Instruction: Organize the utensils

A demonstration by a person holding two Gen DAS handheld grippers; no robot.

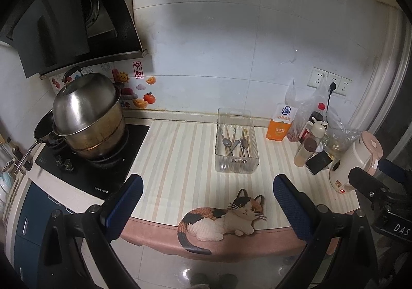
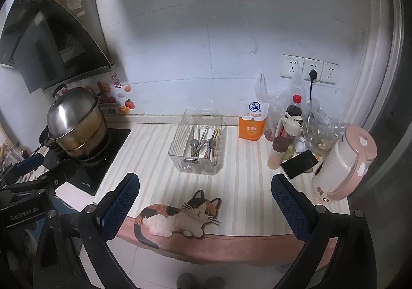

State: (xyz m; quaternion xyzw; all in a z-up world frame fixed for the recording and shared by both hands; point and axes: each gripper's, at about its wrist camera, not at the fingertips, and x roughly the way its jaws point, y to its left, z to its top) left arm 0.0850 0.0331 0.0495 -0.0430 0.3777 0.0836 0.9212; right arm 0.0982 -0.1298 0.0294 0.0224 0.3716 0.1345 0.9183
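Several utensils (image 1: 235, 143) are lying together in the clear bin (image 1: 248, 160) on the worktop (image 1: 175, 155), contained, mixed. Both tongs, left (image 1: 207, 207) and right (image 2: 206, 207), are hovering apart, empty, well short of it; fits sorted or unsorted.

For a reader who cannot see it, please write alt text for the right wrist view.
The open right gripper hovers at the counter's front edge, facing a clear plastic bin that holds spoons and chopsticks on a striped mat. A cat-shaped mat lies in front; stacked steel pots stand left, and an orange salt bag, bottles and a pink kettle right.
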